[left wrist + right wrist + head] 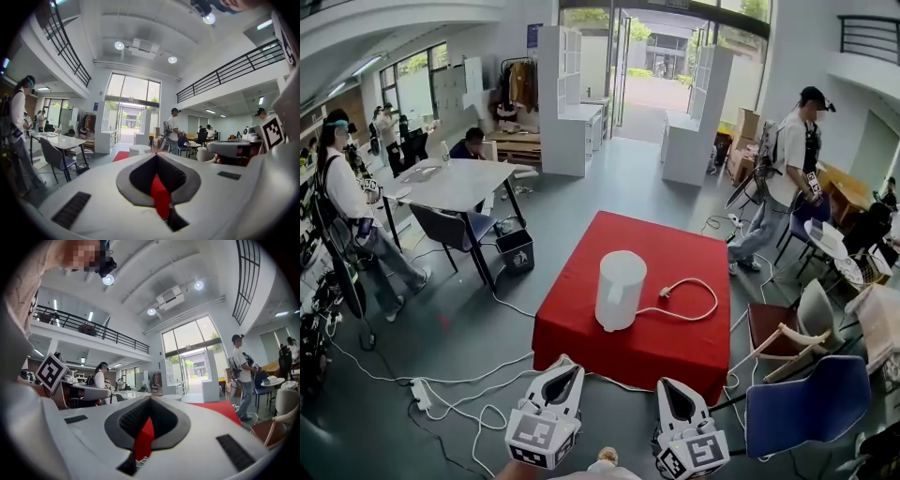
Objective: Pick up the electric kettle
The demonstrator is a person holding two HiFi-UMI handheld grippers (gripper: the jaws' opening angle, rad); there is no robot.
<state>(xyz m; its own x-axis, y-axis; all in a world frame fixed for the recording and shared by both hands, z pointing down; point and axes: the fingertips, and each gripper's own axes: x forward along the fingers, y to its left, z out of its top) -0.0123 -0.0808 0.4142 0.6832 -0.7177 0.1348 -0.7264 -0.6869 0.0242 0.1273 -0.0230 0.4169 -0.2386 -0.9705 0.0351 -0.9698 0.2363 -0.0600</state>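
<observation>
The white electric kettle (620,289) stands upright near the middle of the red-covered table (581,328). Its white cord and plug (684,302) lie looped to its right. Both grippers hang in front of the table's near edge, short of the kettle. My left gripper (566,361) and my right gripper (667,383) point toward the table, jaws together, with nothing held. In the left gripper view the shut left gripper (157,155) fills the lower frame, and the kettle (139,150) shows small beyond it. In the right gripper view the right gripper (150,399) is shut, with the red table (220,408) behind.
A blue chair (811,405) and a wooden-framed chair (783,330) stand right of the table. White cables and a power strip (420,394) cross the floor at the near left. A white table (455,183), a black bin (517,251) and several people surround the area.
</observation>
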